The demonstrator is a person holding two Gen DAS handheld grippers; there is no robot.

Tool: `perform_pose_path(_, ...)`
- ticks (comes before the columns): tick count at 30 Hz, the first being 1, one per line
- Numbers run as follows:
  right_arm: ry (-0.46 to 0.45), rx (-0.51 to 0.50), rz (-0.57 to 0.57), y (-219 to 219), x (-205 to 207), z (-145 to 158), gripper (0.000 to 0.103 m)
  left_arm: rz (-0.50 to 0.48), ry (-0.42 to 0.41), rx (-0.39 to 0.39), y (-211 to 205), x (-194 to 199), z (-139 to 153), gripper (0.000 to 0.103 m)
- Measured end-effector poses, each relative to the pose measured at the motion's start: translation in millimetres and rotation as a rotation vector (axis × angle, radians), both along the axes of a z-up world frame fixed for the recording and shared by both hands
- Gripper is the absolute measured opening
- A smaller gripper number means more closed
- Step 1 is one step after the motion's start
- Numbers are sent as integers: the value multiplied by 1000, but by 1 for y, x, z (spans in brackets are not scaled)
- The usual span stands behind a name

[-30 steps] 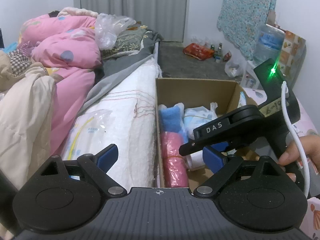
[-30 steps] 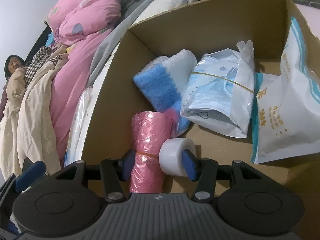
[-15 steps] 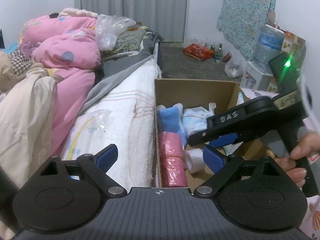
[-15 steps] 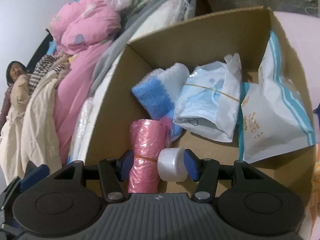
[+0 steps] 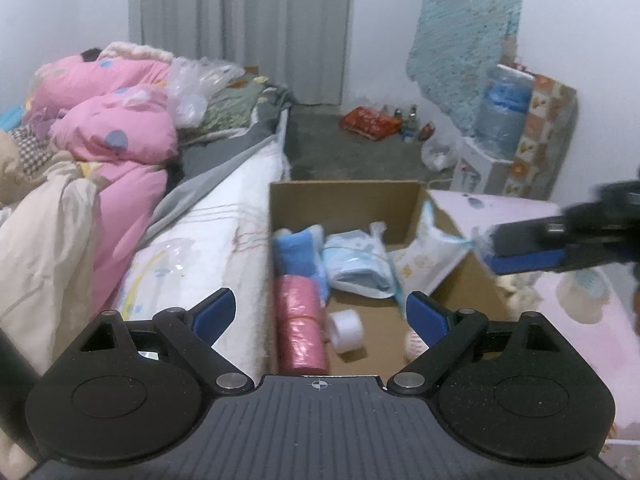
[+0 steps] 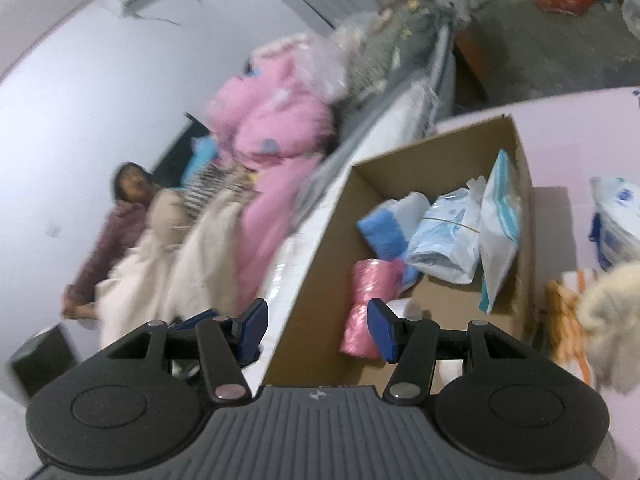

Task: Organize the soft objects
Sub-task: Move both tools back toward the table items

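Note:
An open cardboard box [image 5: 348, 200] stands between the bed and a pink table. Inside lie a blue towel [image 5: 298, 250], a pink roll [image 5: 300, 328], a white roll [image 5: 346, 330] and several plastic-wrapped packs [image 5: 356, 268]. My left gripper [image 5: 320, 312] hovers open over the box's near end, holding nothing. My right gripper [image 6: 318, 324] is open and empty above the box's near left corner; the white roll [image 6: 400, 304] peeks out behind its right finger. In the left wrist view it shows blurred at the right [image 5: 492, 248], outside the box.
A bed with a pink quilt [image 5: 120, 140] and a cream blanket [image 5: 44, 240] runs along the left; a person [image 6: 132, 200] lies on it. On the pink table [image 6: 580, 140] sit a white-blue pack [image 6: 614, 220] and a fluffy cream thing [image 6: 612, 312].
My right gripper has lifted out of the box and swung away to the right, leaving the white roll lying on the box floor. The left gripper has barely shifted.

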State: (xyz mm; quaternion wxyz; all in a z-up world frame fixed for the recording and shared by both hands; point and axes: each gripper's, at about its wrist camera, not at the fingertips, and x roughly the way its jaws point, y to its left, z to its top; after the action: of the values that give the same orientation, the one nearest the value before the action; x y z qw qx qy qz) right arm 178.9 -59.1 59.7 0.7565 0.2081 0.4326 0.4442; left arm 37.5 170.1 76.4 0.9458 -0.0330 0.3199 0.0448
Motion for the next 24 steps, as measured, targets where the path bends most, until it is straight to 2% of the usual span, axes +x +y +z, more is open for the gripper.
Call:
perform_pose_path(4,-47,75,-29,-54,-33,16,84,-36,-20,-14,-14,-11,8,95)
perform_pose_path(7,-96,109,-94,-100,-56,23,84,-82,-31,-27,-31,-18,11,95)
perform_pose_path(13,-179,93,-244,-168,-80,26,84,-214,-9,-26,-77,-11,6,96)
perform_pose_path(15,-192,75,-281,-180,-80,18,84,-249,3,-15,-95,-2,2,96)
perform_pose_path(19,-160,36,-308,-187,-65,-12,84,-290,32,-11,-123,20,-10,96)
perform_pose_path(24,-111,-27,-315,-180,-31,-57,84,-292,51,40,-152,50,-30,95)
